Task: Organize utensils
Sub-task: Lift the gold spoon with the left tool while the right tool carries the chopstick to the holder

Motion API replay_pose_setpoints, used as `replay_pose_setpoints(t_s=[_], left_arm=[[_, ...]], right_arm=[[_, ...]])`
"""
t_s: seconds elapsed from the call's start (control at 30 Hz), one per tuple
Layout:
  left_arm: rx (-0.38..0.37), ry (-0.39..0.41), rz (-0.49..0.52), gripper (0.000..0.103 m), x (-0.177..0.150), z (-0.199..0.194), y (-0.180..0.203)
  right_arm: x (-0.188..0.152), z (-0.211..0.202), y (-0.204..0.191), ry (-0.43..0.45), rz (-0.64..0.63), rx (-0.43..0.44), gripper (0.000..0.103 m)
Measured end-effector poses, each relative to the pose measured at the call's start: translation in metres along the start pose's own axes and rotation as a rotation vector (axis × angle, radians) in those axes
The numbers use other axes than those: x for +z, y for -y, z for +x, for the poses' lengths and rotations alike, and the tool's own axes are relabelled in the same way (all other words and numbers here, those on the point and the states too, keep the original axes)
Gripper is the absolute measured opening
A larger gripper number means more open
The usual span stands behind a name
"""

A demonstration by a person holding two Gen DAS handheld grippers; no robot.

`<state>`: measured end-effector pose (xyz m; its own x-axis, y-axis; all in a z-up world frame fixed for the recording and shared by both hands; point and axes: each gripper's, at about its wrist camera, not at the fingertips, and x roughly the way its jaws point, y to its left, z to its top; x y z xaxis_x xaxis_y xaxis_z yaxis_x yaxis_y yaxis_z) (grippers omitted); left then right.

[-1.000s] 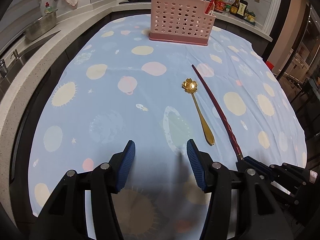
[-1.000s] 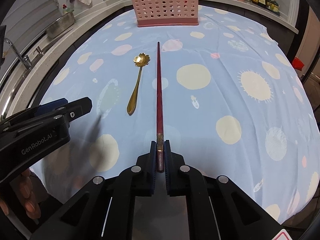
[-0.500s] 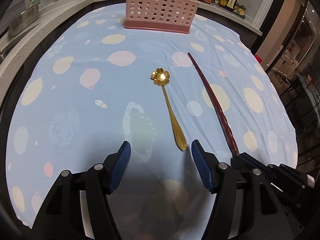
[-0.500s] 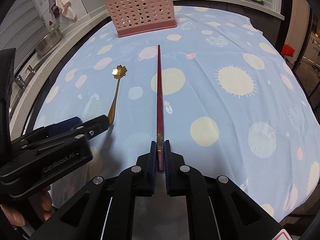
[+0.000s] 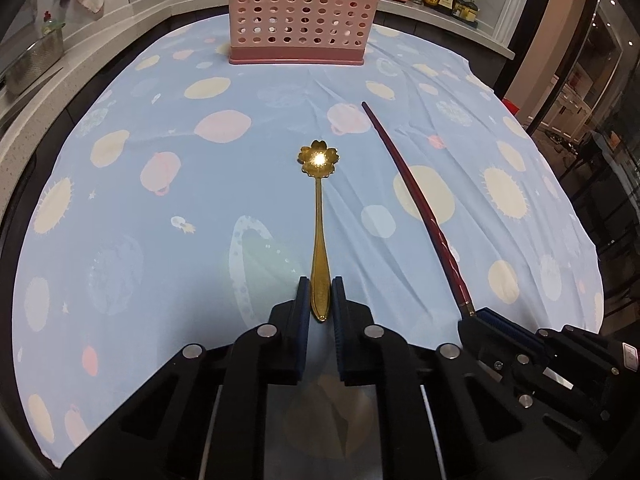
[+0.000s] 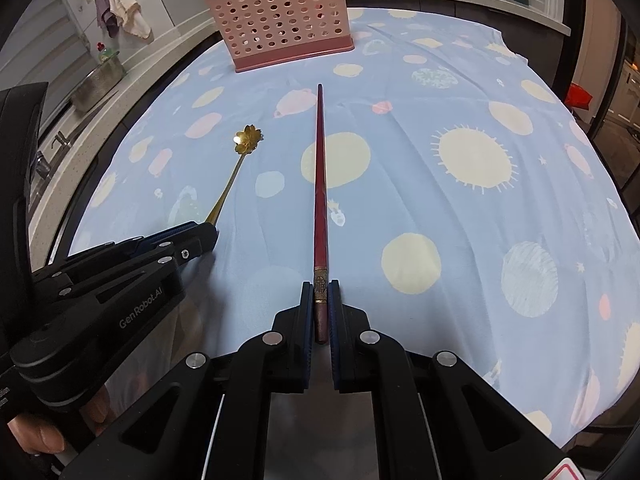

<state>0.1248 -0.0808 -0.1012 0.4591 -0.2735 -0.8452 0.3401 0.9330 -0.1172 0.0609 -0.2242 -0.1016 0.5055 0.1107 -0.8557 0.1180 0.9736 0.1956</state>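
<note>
Kitchen worktop (image 5: 240, 216), blue cloth: left hand-held gripper (image 5: 320, 300) just clamped on gold spoon (image 5: 319, 240) handle, right hand-held gripper (image 6: 320, 304) pinching red chopstick (image 6: 320, 184), both ends gripped for carrying to pink caddy (image 5: 298, 16).

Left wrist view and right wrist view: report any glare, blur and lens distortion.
Left wrist view: hot glare on the gold flower-shaped spoon bowl; blue patterned tablecloth bulges, fisheye. Right wrist view: softer glint on that bowl, dark red chopstick sharp, edges vignetted black.

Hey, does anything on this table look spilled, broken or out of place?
Nothing spilled or broken. Only the gold flower spoon and red chopstick lie loose on the cloth, outside the pink basket, each already pinched in a claw.
</note>
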Motion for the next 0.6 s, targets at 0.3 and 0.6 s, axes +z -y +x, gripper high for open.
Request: replay_pose_setpoints(t_s=[0.3, 0.6], left_arm=[[-0.019, 0.072, -0.04, 0.01, 0.004, -0.042, -0.009], [-0.045, 0.196, -0.085, 0.001, 0.033, -0.095, -0.02]], right_arm=[[0.008, -0.029, -0.005, 0.056, 0.006, 0.035, 0.007], [0.038, -0.083, -0.012, 0.202, 0.003, 0.074, 0.007]])
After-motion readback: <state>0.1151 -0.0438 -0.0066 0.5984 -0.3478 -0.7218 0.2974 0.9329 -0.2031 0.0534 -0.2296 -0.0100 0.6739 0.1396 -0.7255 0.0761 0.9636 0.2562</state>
